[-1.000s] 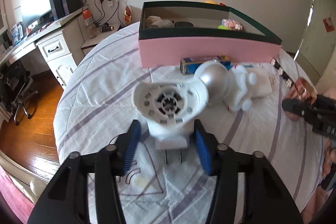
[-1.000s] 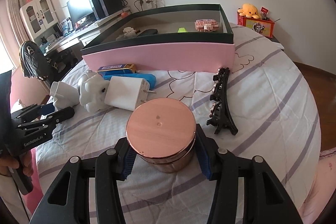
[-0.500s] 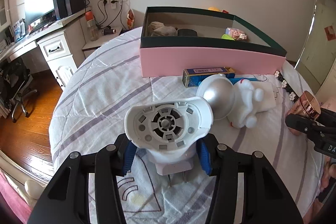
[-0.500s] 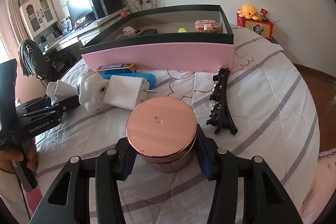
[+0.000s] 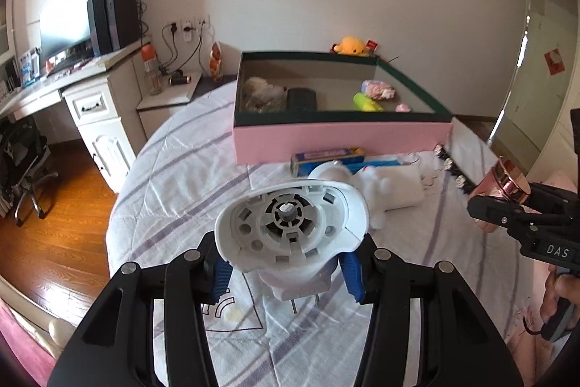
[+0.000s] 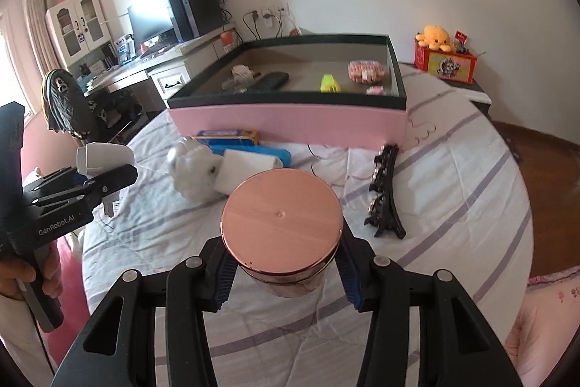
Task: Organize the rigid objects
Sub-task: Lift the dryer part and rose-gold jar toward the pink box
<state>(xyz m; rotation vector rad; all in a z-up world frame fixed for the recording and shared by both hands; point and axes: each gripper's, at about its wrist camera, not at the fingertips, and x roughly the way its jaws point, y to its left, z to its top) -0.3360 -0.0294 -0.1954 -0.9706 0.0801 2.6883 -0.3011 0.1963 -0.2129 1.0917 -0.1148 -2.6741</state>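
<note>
We hold two things at once, both clear of the striped bedsheet (image 6: 453,191), which suits carrying them together to the pink cardboard box with the dark green rim (image 5: 340,140) at the far side of the bed. Our left gripper (image 5: 286,269) is clamped on the narrow plug-end of a white plastic plug-in device with an open, ribbed round face (image 5: 290,227); gripping low on the base leaves the wide head free, and its two metal prongs hang below the blue pads. Our right gripper (image 6: 286,272) is clenched on the sides of a rose-gold metallic round tin with a flat lid (image 6: 282,223), held upright, probably so that the lid stays on. Left on the sheet, just before the box, lie a white plush toy (image 6: 192,173), a white rectangular charger block (image 6: 246,165), a blue and yellow carton (image 6: 228,135) and a black jewelled hair clip (image 6: 384,191). The tin's lower wall is hidden behind its lid and our fingers, so we cannot read any label. The small items already inside the box are too blurred to name with confidence, and the device's purpose is unclear.
</note>
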